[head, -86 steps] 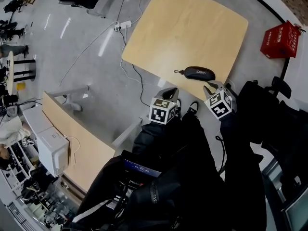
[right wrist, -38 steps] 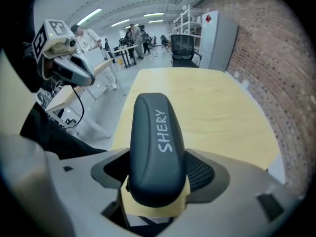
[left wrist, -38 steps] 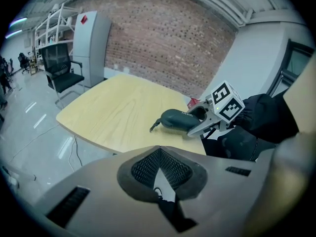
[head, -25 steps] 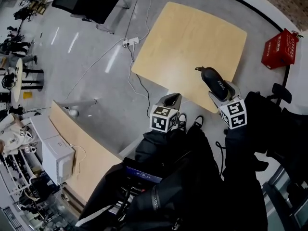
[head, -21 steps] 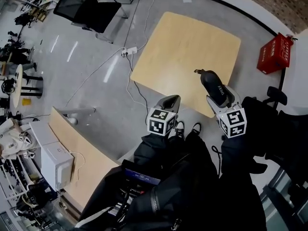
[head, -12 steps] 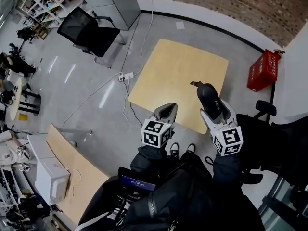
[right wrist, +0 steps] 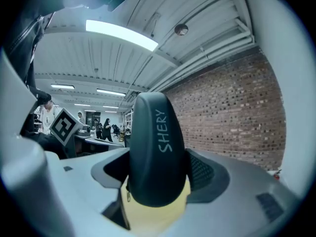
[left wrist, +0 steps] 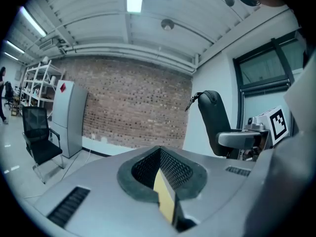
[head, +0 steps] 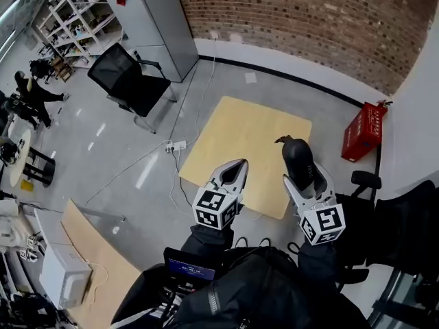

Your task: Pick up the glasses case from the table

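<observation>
The glasses case (head: 295, 157) is black and oval, with white print on its side. My right gripper (head: 302, 177) is shut on its lower half and holds it upright in the air, well above the pale wooden table (head: 240, 132). In the right gripper view the case (right wrist: 155, 142) fills the gap between the jaws of my right gripper (right wrist: 155, 184). My left gripper (head: 235, 166) hangs beside it, to the left, shut with nothing in it. In the left gripper view the left gripper (left wrist: 162, 174) points at the brick wall, and the lifted case (left wrist: 212, 117) shows at the right.
A red crate (head: 363, 130) stands on the floor right of the table. A black office chair (head: 127, 81) and a grey cabinet (head: 154, 19) stand at the far left, before the brick wall (head: 309, 19). A power strip (head: 175, 144) with cables lies left of the table. A second wooden desk (head: 96, 252) is at the lower left.
My right gripper has taken the case off the table and raised it upright. Both grippers have risen, and the view has swung up to take in the wall.
</observation>
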